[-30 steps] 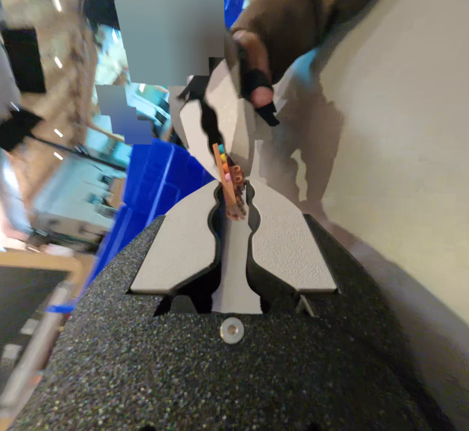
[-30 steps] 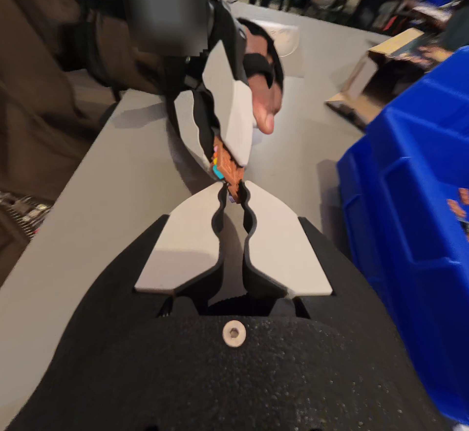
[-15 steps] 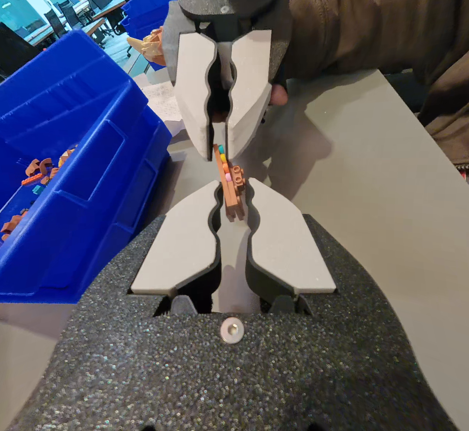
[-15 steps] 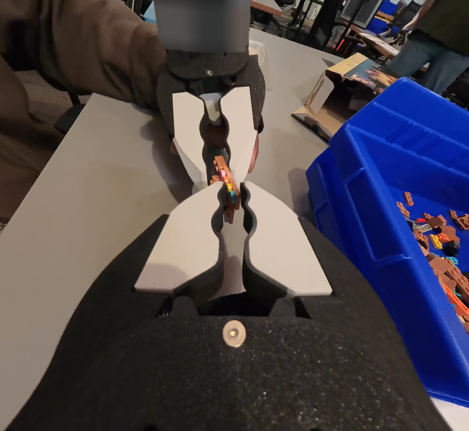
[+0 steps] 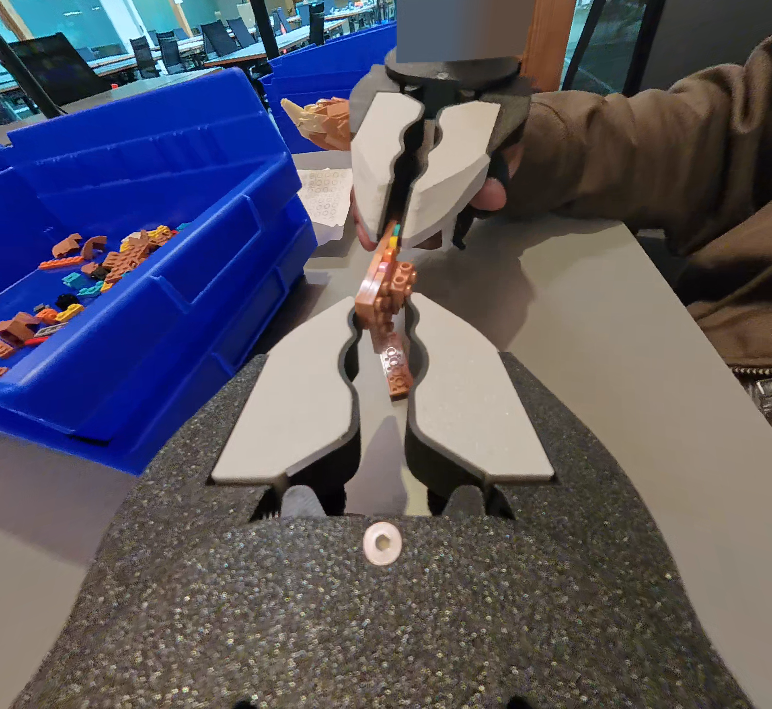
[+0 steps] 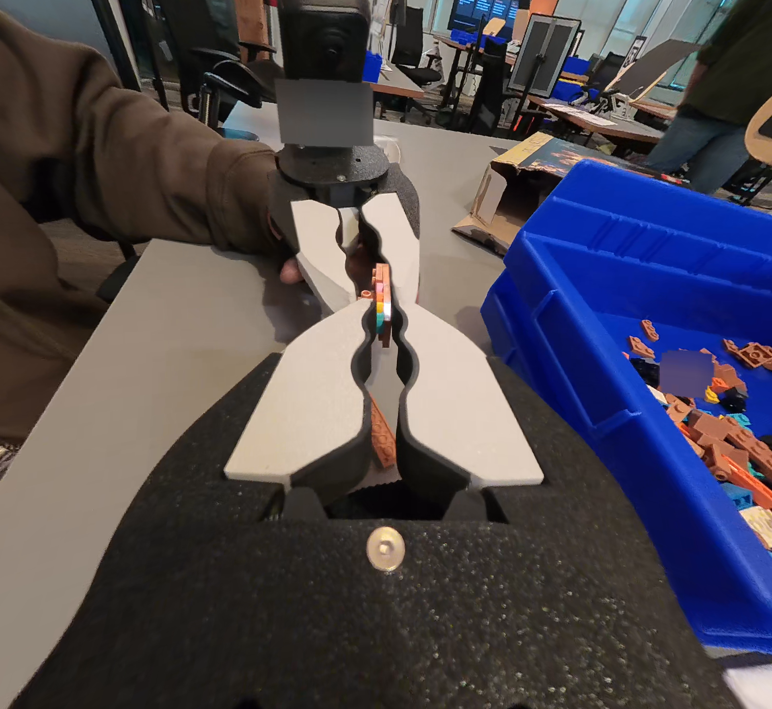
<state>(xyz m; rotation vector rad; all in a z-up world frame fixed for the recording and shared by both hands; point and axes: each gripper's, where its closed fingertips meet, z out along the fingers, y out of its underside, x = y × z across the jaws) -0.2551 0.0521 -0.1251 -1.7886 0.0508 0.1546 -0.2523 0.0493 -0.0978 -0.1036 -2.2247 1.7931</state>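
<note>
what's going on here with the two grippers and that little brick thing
A person holds a gripper in each hand over a grey table. Both grip the same small brown brick assembly from opposite ends: the left gripper is closed on one end, the right gripper on the end with the coloured studs. The piece is held in the air between them. A blue bin of loose bricks sits beside them.

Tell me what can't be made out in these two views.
- Left wrist view: the brick assembly's far end is hidden inside the right gripper.
- Right wrist view: part of the blue bin's brick pile is under a mosaic patch.
- Both views: the grey table's near edge is hidden behind the gripper bodies.
</note>
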